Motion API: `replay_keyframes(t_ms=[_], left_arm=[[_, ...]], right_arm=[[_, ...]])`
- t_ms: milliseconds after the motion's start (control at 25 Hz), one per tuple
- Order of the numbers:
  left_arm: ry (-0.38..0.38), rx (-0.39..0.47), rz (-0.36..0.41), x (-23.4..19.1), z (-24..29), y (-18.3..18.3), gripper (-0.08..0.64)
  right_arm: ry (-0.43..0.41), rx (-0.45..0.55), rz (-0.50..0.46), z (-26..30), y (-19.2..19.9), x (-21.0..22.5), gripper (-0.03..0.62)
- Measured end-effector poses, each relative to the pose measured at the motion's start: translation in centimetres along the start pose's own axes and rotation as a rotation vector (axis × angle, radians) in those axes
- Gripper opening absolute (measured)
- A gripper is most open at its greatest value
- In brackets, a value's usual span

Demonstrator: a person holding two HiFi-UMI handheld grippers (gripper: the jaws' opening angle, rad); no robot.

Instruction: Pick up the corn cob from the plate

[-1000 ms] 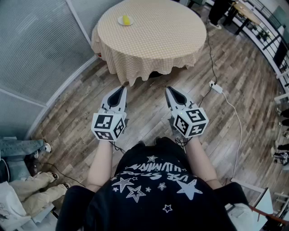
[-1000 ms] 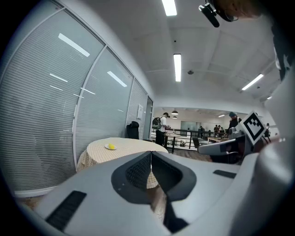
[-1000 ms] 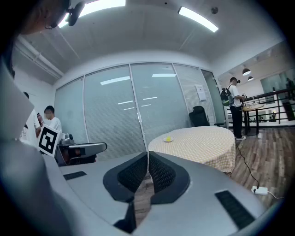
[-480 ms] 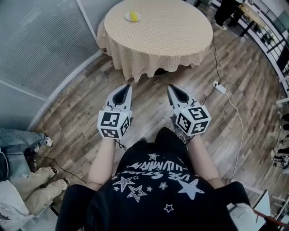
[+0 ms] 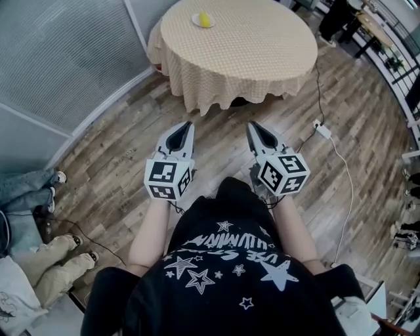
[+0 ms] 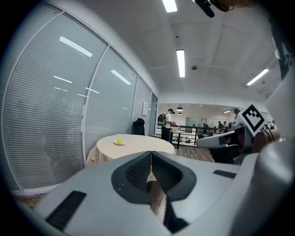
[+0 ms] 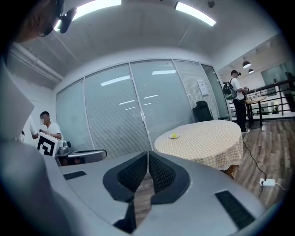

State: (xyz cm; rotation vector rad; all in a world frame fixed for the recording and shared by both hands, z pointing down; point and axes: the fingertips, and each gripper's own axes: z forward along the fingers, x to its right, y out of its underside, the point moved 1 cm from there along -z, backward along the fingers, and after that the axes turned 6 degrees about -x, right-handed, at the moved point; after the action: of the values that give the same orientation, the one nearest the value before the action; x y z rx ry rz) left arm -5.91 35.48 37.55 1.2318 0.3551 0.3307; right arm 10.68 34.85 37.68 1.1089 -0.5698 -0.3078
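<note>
Head view: the corn cob (image 5: 205,19) sits far across the bench (image 5: 249,56); your left gripper (image 5: 186,127) and right gripper (image 5: 253,126) carry nothing, fingers (image 5: 176,139) pressed together. Step closer, then spread them before reaching.

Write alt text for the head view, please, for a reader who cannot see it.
A person holds a shut, empty left hand-held gripper and right hand-held gripper over a wooden floor, short of a round clothed table. A yellow corn cob lies on a small plate at the table's far side.
</note>
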Motion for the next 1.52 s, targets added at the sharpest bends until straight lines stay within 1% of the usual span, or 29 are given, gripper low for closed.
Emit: replay_keyframes(t_ms=[240, 360, 480, 600, 840, 1160, 1320, 1520], left_arm=[[-0.02, -0.01, -0.003, -1.9, 0.5, 0.9, 0.011], [-0.029, -0.022, 0.001, -2.7, 2.0, 0.9, 0.011], [-0.05, -0.003, 0.015, -4.7, 4.7, -0.2, 0.011], [-0.084, 0.008, 0.012, -6.2, 7.4, -1.0, 0.011], [-0.102, 0.002, 0.046, -5.7, 12.7, -2.7, 0.011], [-0.137, -0.045, 0.016, -7.8, 20.3, -4.2, 0.011], [-0.139, -0.078, -0.021, -8.8, 23.7, -4.1, 0.011], [-0.179, -0.104, -0.039, -10.4, 28.0, -4.7, 0.011]], right_arm=[[-0.002, 0.015, 0.015, 1.2, 0.2, 0.6, 0.031], [-0.016, 0.017, 0.015, 2.6, -0.1, 1.4, 0.029], [-0.029, 0.015, 0.018, 5.7, -1.3, 2.9, 0.029], [-0.049, 0.006, 0.028, 8.1, -2.3, 5.0, 0.031], [-0.073, 0.011, 0.036, 11.2, -4.8, 10.8, 0.031], [-0.112, -0.032, 0.049, 17.1, -7.7, 16.4, 0.031], [-0.123, -0.061, 0.072, 19.9, -8.3, 19.1, 0.031], [-0.172, -0.1, 0.093, 23.8, -9.2, 22.3, 0.031]])
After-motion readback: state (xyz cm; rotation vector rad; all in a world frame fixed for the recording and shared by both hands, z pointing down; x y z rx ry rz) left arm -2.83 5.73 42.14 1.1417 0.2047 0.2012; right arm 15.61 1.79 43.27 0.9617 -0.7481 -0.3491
